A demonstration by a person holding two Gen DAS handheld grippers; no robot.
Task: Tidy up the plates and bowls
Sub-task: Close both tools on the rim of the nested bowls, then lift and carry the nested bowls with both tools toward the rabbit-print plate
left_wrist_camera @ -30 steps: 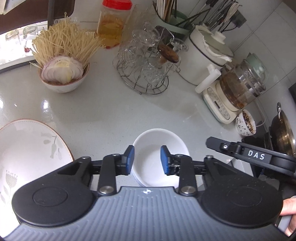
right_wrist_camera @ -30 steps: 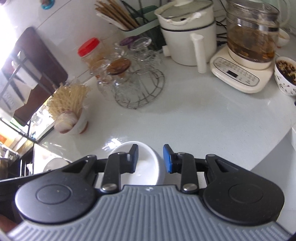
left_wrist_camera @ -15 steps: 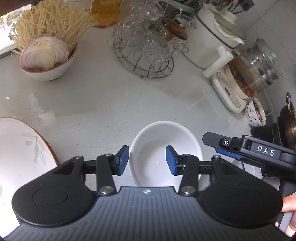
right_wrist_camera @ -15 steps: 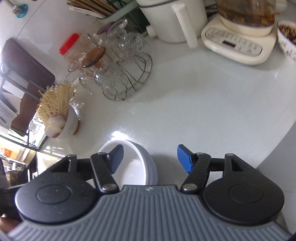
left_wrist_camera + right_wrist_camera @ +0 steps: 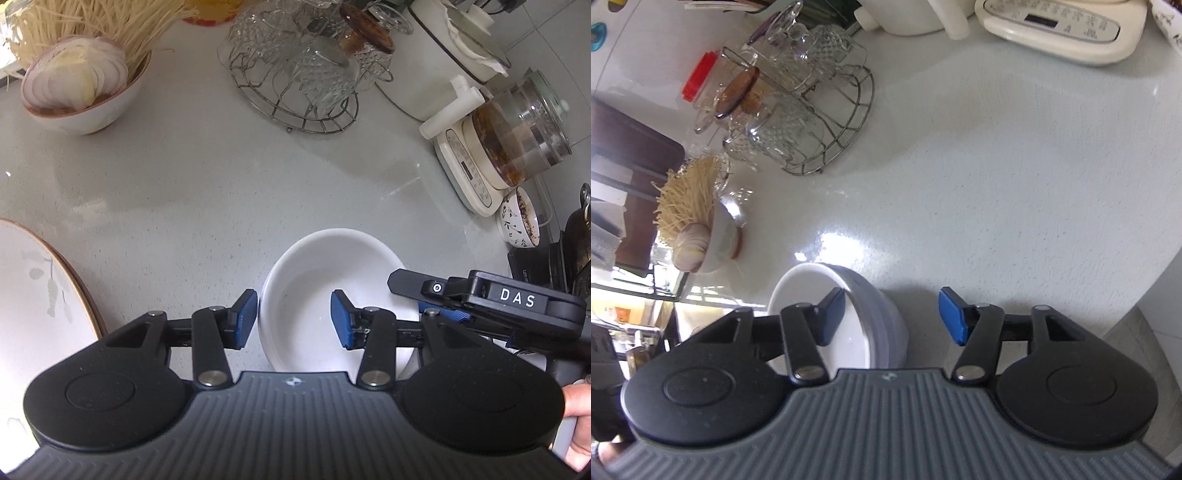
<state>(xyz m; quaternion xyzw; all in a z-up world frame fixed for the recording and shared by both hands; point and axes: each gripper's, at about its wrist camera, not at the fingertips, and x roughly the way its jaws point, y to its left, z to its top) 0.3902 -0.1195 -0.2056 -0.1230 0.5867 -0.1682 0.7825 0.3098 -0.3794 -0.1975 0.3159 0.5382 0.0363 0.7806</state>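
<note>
A white bowl point(image 5: 325, 273), which looks like a stack of bowls point(image 5: 882, 314) from the side, stands on the grey counter. My left gripper point(image 5: 293, 319) is open; its jaws straddle the bowl's left rim. My right gripper point(image 5: 892, 315) is open; its jaws straddle the bowl's right wall, one finger point(image 5: 831, 314) inside and one outside. In the left wrist view the right gripper is at the bowl's right edge. A large white plate with a brown rim point(image 5: 33, 295) lies at the left.
A bowl of noodles and sliced onion point(image 5: 85, 88) stands far left. A wire rack of glass cups point(image 5: 299, 70), a white pot point(image 5: 443, 62), a glass kettle on a base point(image 5: 509, 144) and a small patterned bowl point(image 5: 519, 218) line the back and right.
Both grippers have opened wider and tilted down over the white bowl. The right gripper's jaws now straddle the bowl's wall.
</note>
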